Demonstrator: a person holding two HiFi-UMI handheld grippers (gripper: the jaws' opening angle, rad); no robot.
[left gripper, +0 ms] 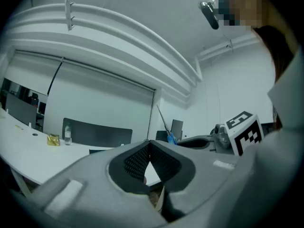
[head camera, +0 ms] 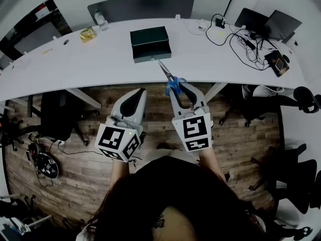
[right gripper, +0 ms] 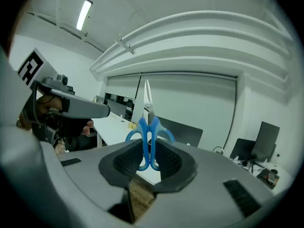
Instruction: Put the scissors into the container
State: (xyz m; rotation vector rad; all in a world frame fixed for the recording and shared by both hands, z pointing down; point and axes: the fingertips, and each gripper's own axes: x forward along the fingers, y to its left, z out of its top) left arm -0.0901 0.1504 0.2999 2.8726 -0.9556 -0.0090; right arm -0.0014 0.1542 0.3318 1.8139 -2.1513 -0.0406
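**White desk (head camera: 75,64), dark container (head camera: 150,43), scissors (head camera: 170,77) held by the handles**

Long and pale, the desk curves across the room with the container standing near its middle. From above I cannot tell whether its top is open.

The scissors are off the desk. The right gripper (head camera: 183,92) is clamped on their blue handle loops, and the shut blades reach out over the desk's near edge toward the container, short of it. In the right gripper view the loops (right gripper: 148,127) sit squarely between the ribbed pads, blades upright.

The left gripper (head camera: 140,90) hangs beside it over the wood floor, jaws closed together on nothing.

The scissors look light and stiff: thin steel blades and hard plastic loops. The steel is likely slick and narrow, so the loops are the better hold. A grip that far back probably leaves the long blades free to tip or pivot, and the pointed tips should enter the container first.
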